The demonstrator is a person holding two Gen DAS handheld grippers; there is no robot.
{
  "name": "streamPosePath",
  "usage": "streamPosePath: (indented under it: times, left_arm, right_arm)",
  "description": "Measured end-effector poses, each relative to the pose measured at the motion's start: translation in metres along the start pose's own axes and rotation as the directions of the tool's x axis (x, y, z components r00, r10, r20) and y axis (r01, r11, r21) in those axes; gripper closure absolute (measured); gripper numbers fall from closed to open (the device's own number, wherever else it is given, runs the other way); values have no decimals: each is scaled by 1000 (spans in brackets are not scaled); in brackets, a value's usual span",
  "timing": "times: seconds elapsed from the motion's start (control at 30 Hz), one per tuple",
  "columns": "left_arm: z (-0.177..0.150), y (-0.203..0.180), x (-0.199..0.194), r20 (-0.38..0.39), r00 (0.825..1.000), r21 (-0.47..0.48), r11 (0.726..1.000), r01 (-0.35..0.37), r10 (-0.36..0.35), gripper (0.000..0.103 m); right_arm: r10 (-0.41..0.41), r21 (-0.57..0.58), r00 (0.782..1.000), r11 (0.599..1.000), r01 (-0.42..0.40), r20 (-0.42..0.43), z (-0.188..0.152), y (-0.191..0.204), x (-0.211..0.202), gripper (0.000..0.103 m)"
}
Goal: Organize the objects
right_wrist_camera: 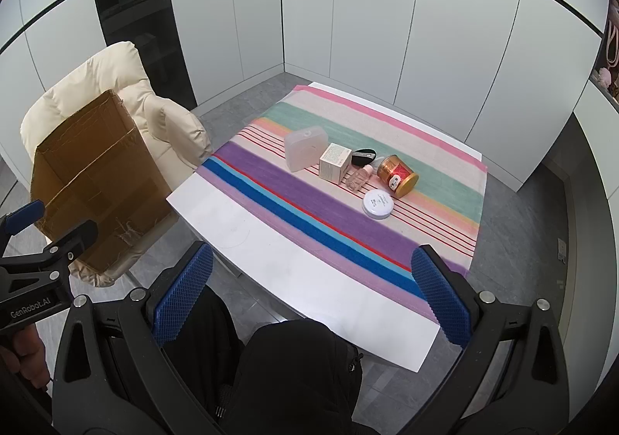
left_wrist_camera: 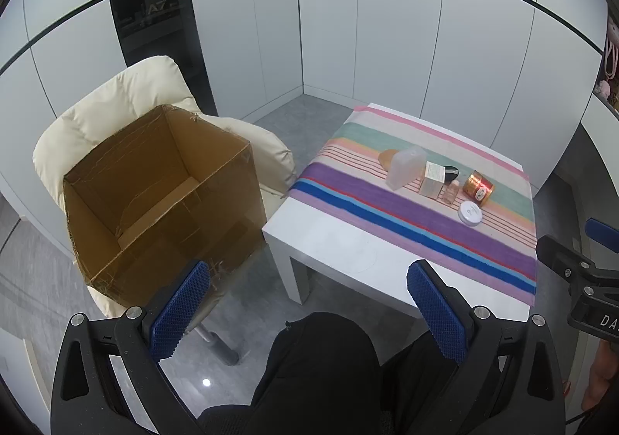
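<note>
Several small items lie in a cluster on a striped cloth (right_wrist_camera: pixel 309 210) on a white table (right_wrist_camera: pixel 271 261): a translucent plastic case (right_wrist_camera: pixel 303 147), a small white carton (right_wrist_camera: pixel 334 162), a black object (right_wrist_camera: pixel 363 156), a small clear bottle (right_wrist_camera: pixel 359 178), a copper can on its side (right_wrist_camera: pixel 398 175) and a round white tin (right_wrist_camera: pixel 378 203). The cluster also shows in the left wrist view (left_wrist_camera: pixel 437 176). An open, empty cardboard box (left_wrist_camera: pixel 162 199) sits on a cream chair (left_wrist_camera: pixel 116 94). My left gripper (left_wrist_camera: pixel 309 288) is open above the table's front left corner. My right gripper (right_wrist_camera: pixel 311 272) is open above the table's front edge. Both are empty.
White wall panels surround the corner, with a dark glass panel (left_wrist_camera: pixel 154 9) behind the chair. Grey floor (left_wrist_camera: pixel 286 114) lies around the table. The person's dark-clothed knees (right_wrist_camera: pixel 294 377) sit below the grippers. A shelf with pink items (right_wrist_camera: pixel 609 60) is at far right.
</note>
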State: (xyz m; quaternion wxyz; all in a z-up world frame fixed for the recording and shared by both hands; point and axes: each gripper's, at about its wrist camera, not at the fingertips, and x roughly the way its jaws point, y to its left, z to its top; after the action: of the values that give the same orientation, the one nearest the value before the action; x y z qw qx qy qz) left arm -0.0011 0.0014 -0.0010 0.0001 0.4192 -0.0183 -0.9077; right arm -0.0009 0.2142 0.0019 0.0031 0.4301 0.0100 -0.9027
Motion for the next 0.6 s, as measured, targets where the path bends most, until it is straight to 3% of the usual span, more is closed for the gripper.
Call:
streamPosePath:
  times: [0.6]
  left_arm:
    - [-2,1,0,6,1000,5,1000,6,-6,1]
  right_arm:
    - [-1,-3,1000,1000,1,-1,-3,4,2,0]
